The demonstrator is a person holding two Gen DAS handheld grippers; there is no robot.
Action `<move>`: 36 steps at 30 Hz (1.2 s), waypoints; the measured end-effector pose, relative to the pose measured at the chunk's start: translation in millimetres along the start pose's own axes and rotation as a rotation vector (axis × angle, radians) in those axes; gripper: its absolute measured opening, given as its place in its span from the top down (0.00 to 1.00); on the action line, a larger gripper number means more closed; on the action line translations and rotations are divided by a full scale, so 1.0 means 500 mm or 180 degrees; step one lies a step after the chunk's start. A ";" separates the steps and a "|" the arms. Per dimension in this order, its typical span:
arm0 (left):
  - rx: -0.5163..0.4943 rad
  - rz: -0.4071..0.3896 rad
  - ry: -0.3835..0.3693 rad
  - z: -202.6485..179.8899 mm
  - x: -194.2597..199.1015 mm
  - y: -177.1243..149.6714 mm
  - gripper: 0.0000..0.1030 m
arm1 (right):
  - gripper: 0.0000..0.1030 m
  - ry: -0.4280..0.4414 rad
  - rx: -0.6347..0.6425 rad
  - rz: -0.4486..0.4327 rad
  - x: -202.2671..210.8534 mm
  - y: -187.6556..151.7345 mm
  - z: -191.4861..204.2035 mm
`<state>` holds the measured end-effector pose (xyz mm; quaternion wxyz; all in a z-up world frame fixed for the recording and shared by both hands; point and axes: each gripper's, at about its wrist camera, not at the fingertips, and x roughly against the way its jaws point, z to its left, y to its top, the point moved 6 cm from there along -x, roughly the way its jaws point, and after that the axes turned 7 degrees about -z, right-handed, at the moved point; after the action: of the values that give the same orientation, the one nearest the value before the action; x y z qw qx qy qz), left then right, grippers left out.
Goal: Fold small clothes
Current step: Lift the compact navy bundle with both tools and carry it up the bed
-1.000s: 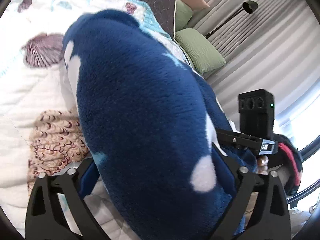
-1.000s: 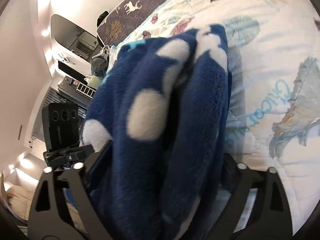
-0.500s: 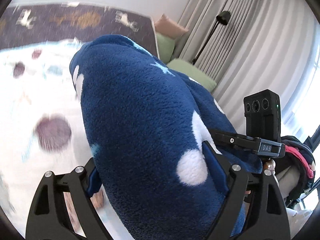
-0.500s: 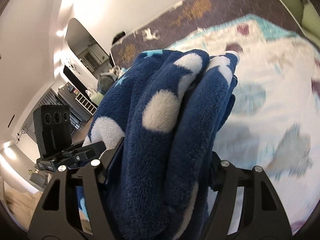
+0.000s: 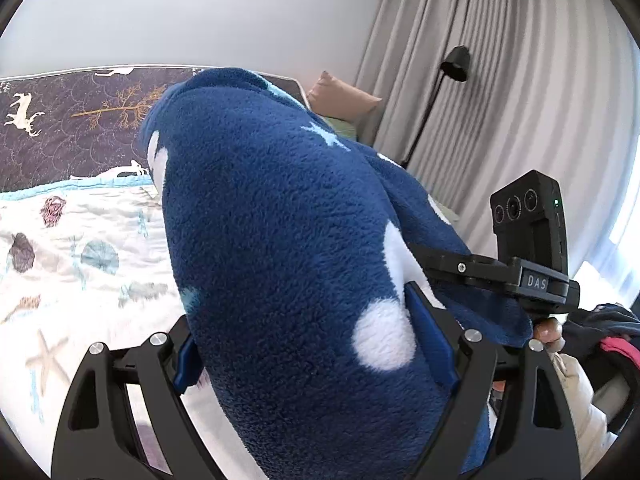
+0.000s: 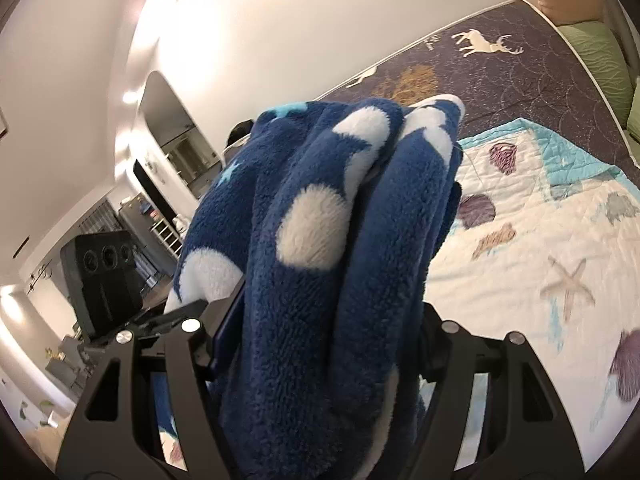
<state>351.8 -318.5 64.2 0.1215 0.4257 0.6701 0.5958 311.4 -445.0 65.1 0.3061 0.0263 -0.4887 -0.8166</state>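
Both grippers are up off the bed here, each with a fat bundle of the blue fleece garment (image 5: 288, 264) bunched between its fingers. On the left gripper (image 5: 308, 344), the fleece fills the whole gap: blue pads press into it on either side, a white dot sitting right by the right-hand pad, and the fabric bulges forward and up well past the fingertips. So those jaws are clamped on the garment, spread wide by its bulk.

Over on the right gripper (image 6: 320, 332), same story: several thick folds of the spotted fleece stand stacked between the fingers, rising ahead of the camera, with the jaws squeezed onto them. The folds spill out over the left finger too.

The garment stretches across to the other gripper in each view, whose camera block (image 5: 528, 216) shows at the side. Below and behind lies the quilt (image 6: 540, 240) with shells and starfish, clear of the fleece; beyond it a dark cover with deer (image 5: 60, 128). A floor lamp (image 5: 454, 64) stands against the grey curtain (image 5: 520, 100).
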 end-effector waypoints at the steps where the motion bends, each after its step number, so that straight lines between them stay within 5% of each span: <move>1: 0.0002 0.0007 0.0013 0.010 -0.015 0.002 0.15 | 0.33 -0.0020 -0.0046 -0.0006 -0.023 0.014 -0.025; 12: 0.0168 0.0078 0.0145 0.198 -0.248 -0.021 0.15 | 0.33 -0.0160 -0.0205 0.0136 -0.237 0.054 -0.220; 20: 0.0064 0.0355 0.0525 0.325 -0.420 -0.137 0.15 | 0.33 -0.0293 -0.0525 0.0332 -0.394 -0.016 -0.399; 22: -0.0099 0.0193 0.0704 0.342 -0.436 -0.150 0.14 | 0.33 -0.0392 -0.0615 0.0384 -0.427 -0.051 -0.449; 25: -0.0038 0.0125 0.0645 0.350 -0.437 -0.150 0.11 | 0.33 -0.0308 -0.0912 0.0327 -0.444 -0.079 -0.500; 36: -0.0138 0.0022 0.0834 0.340 -0.412 -0.150 0.02 | 0.24 -0.0637 -0.0586 0.0239 -0.423 -0.078 -0.481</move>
<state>558.9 -342.0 -118.8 0.0400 0.3439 0.6657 0.6610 547.0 -508.8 -146.0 0.2874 -0.1018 -0.4404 -0.8445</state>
